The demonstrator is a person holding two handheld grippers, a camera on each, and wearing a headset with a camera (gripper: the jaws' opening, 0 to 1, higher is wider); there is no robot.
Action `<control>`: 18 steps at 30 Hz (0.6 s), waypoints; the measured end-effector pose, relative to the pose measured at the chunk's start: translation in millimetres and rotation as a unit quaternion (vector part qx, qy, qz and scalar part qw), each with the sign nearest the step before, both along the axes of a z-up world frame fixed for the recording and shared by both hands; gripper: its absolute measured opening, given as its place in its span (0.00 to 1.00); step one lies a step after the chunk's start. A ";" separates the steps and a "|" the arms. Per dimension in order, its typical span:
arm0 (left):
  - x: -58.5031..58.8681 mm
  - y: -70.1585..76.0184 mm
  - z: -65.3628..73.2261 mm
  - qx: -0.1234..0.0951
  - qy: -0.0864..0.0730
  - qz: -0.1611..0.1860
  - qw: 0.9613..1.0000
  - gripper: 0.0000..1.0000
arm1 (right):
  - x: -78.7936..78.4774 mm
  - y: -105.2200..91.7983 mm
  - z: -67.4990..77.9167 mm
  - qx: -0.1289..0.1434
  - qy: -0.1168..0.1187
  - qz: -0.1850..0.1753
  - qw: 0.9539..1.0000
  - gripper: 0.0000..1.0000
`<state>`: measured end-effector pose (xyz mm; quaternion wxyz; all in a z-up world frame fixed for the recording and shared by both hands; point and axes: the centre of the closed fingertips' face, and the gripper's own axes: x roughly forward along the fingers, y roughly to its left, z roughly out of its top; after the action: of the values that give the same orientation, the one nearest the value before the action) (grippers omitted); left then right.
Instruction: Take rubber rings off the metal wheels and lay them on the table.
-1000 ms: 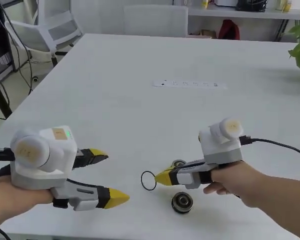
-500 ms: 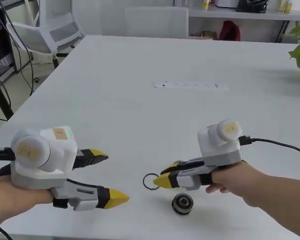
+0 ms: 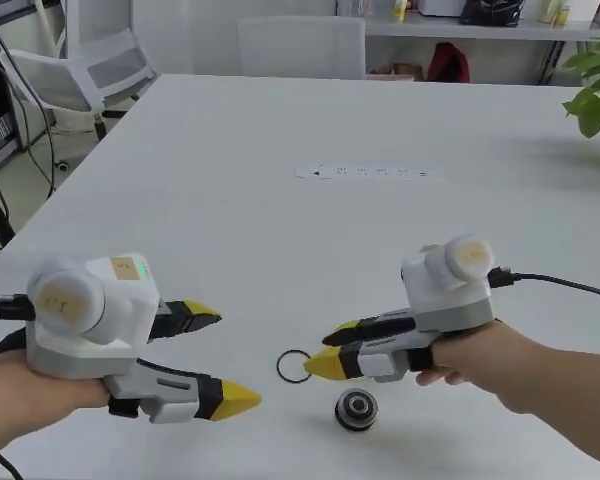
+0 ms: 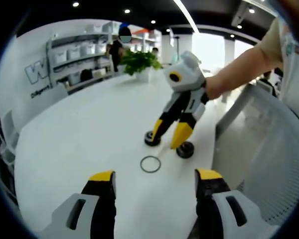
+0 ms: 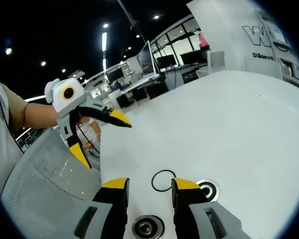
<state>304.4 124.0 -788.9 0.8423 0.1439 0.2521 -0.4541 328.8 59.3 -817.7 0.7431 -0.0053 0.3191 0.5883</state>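
Just ahead of the right gripper [image 3: 325,348], jaws slightly parted and empty, one ring [image 3: 293,366] lies flat on the table [image 3: 380,250], so next looks like the wheel [image 3: 357,408] beside it, with the left gripper [image 3: 232,358] gaping and empty.

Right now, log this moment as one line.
rubber ring flat on table, ungripped | right gripper open, beside ring | left gripper open, empty | two metal wheels by right gripper

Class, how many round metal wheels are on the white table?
2. One round metal wheel lies beside the right tool, on the side nearer the person. The other wheel sits at that tool's far side, partly behind a jaw tip. More could be hidden behind the tools.
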 end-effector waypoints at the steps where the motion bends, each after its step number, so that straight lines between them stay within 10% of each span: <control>1: 0.3 -0.5 0.1 0.000 0.000 -0.001 1.000 0.65 | -0.1 -0.7 0.7 0.001 -0.001 0.000 1.000 0.33; 18: 5.1 -35.1 -0.4 0.002 -0.003 -0.042 0.999 0.63 | -13.1 -38.2 3.4 0.000 -0.005 -0.005 1.000 0.37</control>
<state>309.5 89.0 -789.3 0.8231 0.1574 0.2442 -0.4879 315.7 21.1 -814.4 0.7475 -0.0066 0.3155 0.5845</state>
